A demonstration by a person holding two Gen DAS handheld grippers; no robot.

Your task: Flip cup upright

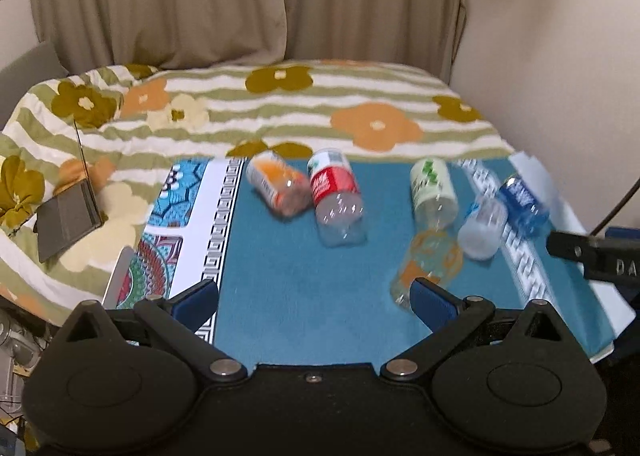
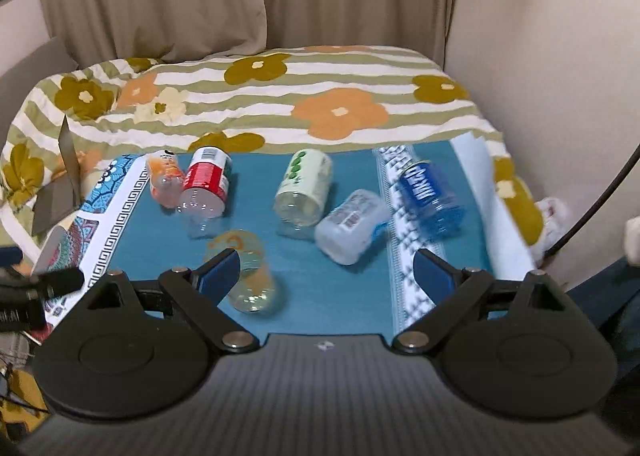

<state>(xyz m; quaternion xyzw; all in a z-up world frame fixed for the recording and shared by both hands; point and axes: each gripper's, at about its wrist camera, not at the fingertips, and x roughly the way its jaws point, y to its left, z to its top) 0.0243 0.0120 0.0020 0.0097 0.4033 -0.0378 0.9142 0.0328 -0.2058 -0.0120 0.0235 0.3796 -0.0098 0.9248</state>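
Clear orange-print cup (image 2: 245,271) lying sideways; left view (image 1: 430,268) half-hides it.

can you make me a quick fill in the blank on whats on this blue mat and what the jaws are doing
1. Every bottle on the blue mat is lying on its ____.
2. The bottle with the red label touches the one with the ____ label.
3. The jaws of both the left gripper and the right gripper stand ____, holding nothing.
4. The clear cup with orange print lies ____ to the grippers of all the items.

Missing words: side; orange; open; nearest
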